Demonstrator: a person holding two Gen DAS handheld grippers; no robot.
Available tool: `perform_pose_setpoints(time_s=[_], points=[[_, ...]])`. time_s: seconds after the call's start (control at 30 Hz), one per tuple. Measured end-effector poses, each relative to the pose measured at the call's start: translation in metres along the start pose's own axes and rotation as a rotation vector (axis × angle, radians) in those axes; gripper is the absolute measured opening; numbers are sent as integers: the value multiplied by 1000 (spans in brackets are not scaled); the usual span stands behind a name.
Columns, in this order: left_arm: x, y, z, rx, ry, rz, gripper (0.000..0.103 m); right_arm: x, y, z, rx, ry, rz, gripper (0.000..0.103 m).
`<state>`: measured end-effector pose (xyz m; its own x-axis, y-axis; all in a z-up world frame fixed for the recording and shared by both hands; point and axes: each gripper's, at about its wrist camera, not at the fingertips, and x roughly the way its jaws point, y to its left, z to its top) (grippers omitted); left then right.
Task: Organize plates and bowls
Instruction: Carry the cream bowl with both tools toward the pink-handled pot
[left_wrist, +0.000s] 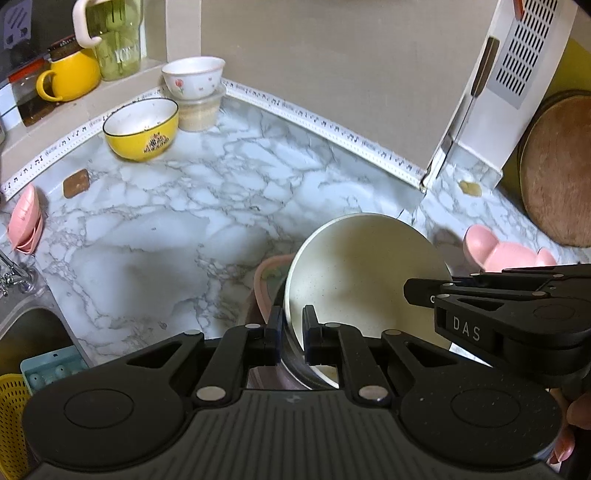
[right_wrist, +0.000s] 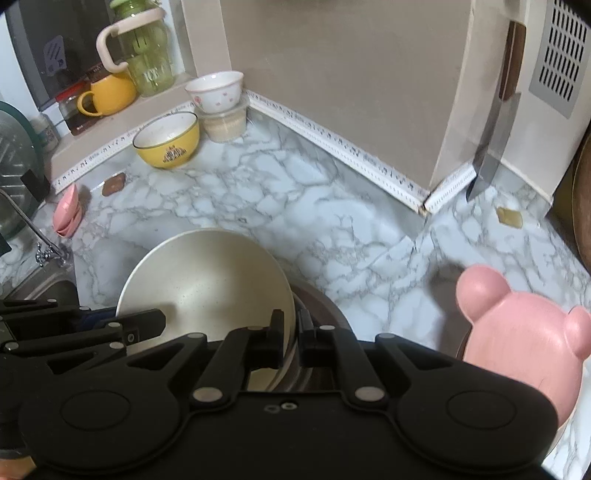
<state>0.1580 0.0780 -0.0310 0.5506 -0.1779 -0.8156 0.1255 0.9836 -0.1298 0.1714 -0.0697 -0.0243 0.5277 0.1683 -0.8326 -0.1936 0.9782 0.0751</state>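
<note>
Your left hand-held gripper (left_wrist: 293, 328) and right hand-held gripper (right_wrist: 291, 334) are each clamped on opposite rims of the round cream speckled ceramic plate (left_wrist: 365, 266), held tilted above the grey-veined marble bench (left_wrist: 166, 229), near the pink bear-shaped dish (right_wrist: 517, 332).

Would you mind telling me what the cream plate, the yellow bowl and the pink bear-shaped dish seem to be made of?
Cream plate: likely glazed ceramic; smooth, faintly speckled, soft sheen.
Yellow bowl: apparently glossy glazed ceramic; white inside, dark rim line, printed emblem.
Pink bear-shaped dish: probably plastic or a fibre composite; matte, evenly coloured, rounded moulded ears.
</note>
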Motion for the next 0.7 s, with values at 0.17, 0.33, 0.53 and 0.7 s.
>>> perform_pose_setpoints(time_s=[0.17,0.33,0.53,0.7], points=[[11,-2,-2,12,18,18,10,12,-3,-6,10,27,6,8],[17,-2,-2,19,21,33,10,19,-4,-9,9,38,14,9],[22,-3,-1,45,15,56,10,25,0,-9,-16,48,5,9],[25,-3,-1,57,18,70,10,29,4,-10,-34,56,-5,9]])
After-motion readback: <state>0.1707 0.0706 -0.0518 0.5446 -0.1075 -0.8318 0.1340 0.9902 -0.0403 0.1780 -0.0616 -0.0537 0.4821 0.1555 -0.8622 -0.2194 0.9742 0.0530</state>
